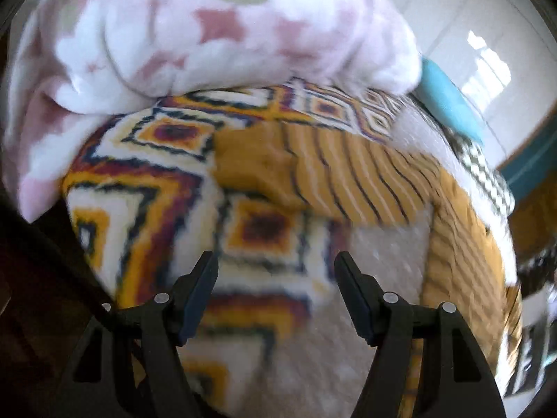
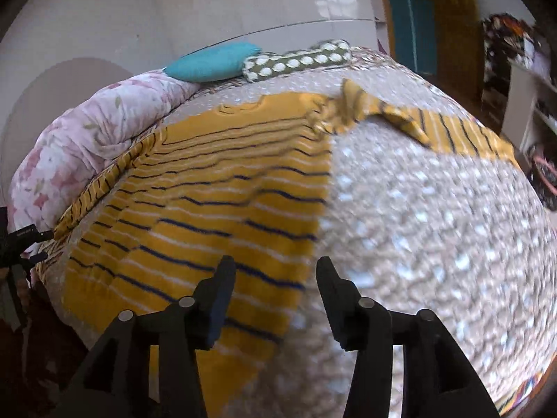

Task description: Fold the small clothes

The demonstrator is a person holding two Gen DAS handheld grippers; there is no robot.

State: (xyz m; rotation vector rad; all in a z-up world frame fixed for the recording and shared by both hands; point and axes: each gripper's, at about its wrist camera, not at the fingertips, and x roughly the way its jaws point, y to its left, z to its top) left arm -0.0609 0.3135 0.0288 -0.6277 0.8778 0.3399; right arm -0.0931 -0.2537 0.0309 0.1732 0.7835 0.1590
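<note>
A mustard-yellow striped top (image 2: 222, 188) lies spread flat on a beige dotted sheet (image 2: 435, 230) on the bed, one sleeve (image 2: 435, 122) stretched to the right. My right gripper (image 2: 275, 264) is open and empty, above the top's lower right hem. In the left wrist view the same top (image 1: 348, 174) lies ahead and to the right. My left gripper (image 1: 276, 261) is open and empty, over a patterned diamond blanket (image 1: 156, 181) left of the top.
A bunched pink floral quilt (image 1: 209, 35) lies beyond the blanket; it also shows in the right wrist view (image 2: 87, 139). A teal pillow (image 2: 212, 61) and a dotted bolster (image 2: 296, 59) sit at the bed's head. The bed edge and floor lie right.
</note>
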